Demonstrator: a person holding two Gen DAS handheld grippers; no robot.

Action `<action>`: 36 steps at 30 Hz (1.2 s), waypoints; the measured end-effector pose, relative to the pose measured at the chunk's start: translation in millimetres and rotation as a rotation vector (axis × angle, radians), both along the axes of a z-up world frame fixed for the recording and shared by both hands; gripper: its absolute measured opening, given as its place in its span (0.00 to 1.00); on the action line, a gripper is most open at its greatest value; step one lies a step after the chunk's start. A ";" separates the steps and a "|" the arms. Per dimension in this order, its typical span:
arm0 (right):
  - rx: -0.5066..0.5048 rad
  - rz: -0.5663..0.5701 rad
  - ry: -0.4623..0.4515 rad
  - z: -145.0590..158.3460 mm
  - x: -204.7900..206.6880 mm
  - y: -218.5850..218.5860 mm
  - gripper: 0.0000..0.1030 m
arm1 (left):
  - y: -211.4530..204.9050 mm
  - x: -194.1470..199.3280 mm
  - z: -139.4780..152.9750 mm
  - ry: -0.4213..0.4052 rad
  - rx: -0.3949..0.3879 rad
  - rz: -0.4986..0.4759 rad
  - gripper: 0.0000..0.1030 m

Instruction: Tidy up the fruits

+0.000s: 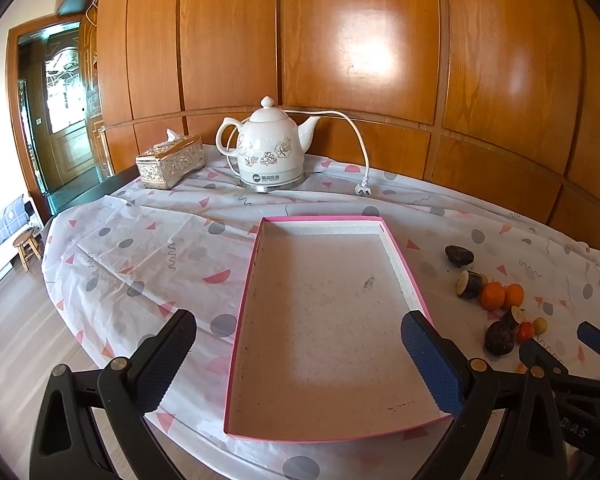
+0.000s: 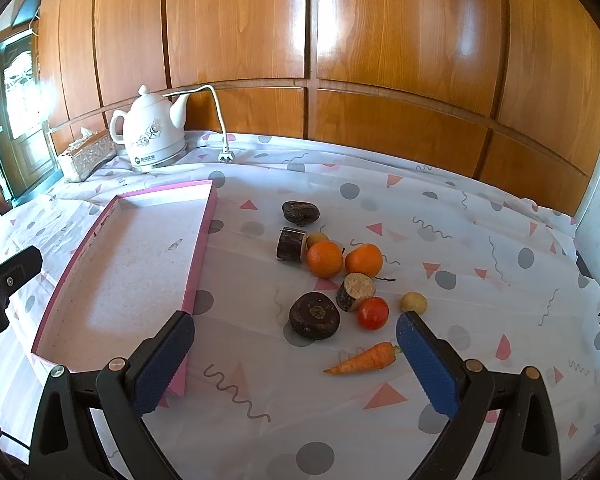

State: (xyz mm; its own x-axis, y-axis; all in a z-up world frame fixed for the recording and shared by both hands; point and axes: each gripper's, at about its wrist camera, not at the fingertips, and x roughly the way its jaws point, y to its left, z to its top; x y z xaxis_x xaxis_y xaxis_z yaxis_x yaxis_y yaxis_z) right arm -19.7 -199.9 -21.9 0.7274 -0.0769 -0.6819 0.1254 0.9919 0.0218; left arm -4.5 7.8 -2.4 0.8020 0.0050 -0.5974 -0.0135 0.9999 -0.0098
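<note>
While both claws hang over the table, we take the pink tray as our landmark.

Tray: we see the pink tray (image 1: 320,328) lying flat on the patterned tablecloth (image 1: 140,256), with nothing inside it.
Left gripper: our left gripper (image 1: 298,360) is spread wide above the tray's near end, pinching nothing.
Right gripper: our right gripper (image 2: 294,360) is spread wide just right of the tray's near corner, also holding nothing.
Fruits: we find them all outside the tray, to its right: two oranges (image 2: 325,259) side by side, a red tomato (image 2: 373,313), a small yellow fruit (image 2: 413,302), and a carrot (image 2: 360,359) nearest us.
Dark pieces: a round dark lump (image 2: 315,314), two cut dark stubs (image 2: 355,291) and another dark lump (image 2: 301,213) sit among the fruits.
In the way: we see nothing between the fruits and the tray except its raised right wall.
Beyond the tray: a white kettle (image 1: 271,148), its unplugged cord (image 1: 362,160) and a tissue box (image 1: 170,162) stand by the wooden wall (image 1: 360,40).
</note>
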 end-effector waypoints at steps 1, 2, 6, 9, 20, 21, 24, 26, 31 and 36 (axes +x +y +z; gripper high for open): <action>-0.002 0.000 -0.001 0.1 0.1 0.3 1.00 | -0.1 -0.2 -0.1 0.000 -0.002 0.001 1.00; -0.003 0.000 -0.001 -0.1 0.0 0.6 1.00 | -0.1 -0.5 0.0 0.000 -0.002 0.001 1.00; -0.004 0.001 -0.002 0.0 -0.1 1.0 1.00 | -0.5 -0.5 0.4 0.000 -0.004 0.003 1.00; -0.008 0.003 -0.006 0.6 -0.6 2.2 1.00 | -0.6 -0.6 0.6 0.000 -0.005 0.002 1.00; -0.012 -0.001 -0.012 2.8 -1.8 2.8 1.00 | -1.0 -0.6 1.7 -0.002 -0.003 0.004 1.00; -0.012 -0.002 -0.012 2.9 -1.9 2.4 1.00 | -1.3 -0.5 1.7 -0.001 -0.003 0.003 1.00; -0.012 -0.002 -0.012 3.3 -1.8 2.0 1.00 | -1.7 -1.3 2.2 0.000 -0.003 0.003 1.00; -0.013 -0.003 -0.013 3.6 -1.6 1.8 1.00 | -2.6 -2.0 3.2 -0.001 -0.003 0.001 1.00; -0.015 -0.002 -0.017 4.6 -1.9 1.6 1.00 | -3.3 -2.5 2.9 0.000 -0.003 -0.001 1.00; -0.012 -0.003 -0.015 4.6 -1.7 0.8 1.00 | -3.7 -2.4 3.1 0.001 -0.003 -0.001 1.00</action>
State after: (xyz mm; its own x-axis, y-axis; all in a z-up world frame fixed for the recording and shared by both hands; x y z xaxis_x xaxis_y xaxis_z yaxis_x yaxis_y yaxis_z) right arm -21.4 -199.1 -17.3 0.7376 -0.0873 -0.6696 0.1278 0.9917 0.0115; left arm -6.9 4.1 0.7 0.8016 0.0026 -0.5978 -0.0126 0.9998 -0.0126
